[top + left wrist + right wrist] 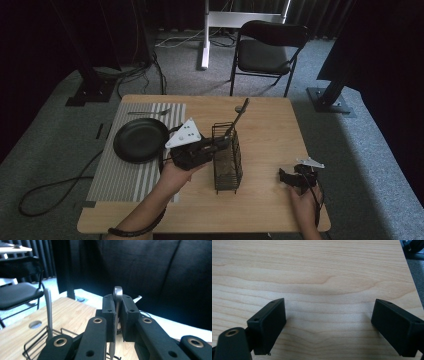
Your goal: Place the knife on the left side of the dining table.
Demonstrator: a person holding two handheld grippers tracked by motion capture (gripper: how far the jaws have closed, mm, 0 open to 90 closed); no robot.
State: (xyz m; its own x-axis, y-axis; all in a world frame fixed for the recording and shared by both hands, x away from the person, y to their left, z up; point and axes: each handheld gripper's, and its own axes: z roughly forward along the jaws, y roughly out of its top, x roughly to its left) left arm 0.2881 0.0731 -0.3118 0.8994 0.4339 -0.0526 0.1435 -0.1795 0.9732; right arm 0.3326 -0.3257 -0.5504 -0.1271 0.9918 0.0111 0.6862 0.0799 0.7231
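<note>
I am pinching a metal utensil handle (117,293) tight between my left gripper (117,315) pads, right above the black wire caddy (227,159) standing mid-table. A second utensil (48,312) is leaning in the caddy beside it. My right gripper (328,322) is resting with jaws spread wide over bare wooden table (317,272). A black plate (140,140) is lying on the striped placemat (125,175) nearby.

black pan (140,140) on striped placemat (120,170), fork (149,113) beyond it, folding chair (267,50) behind table (270,135)
</note>
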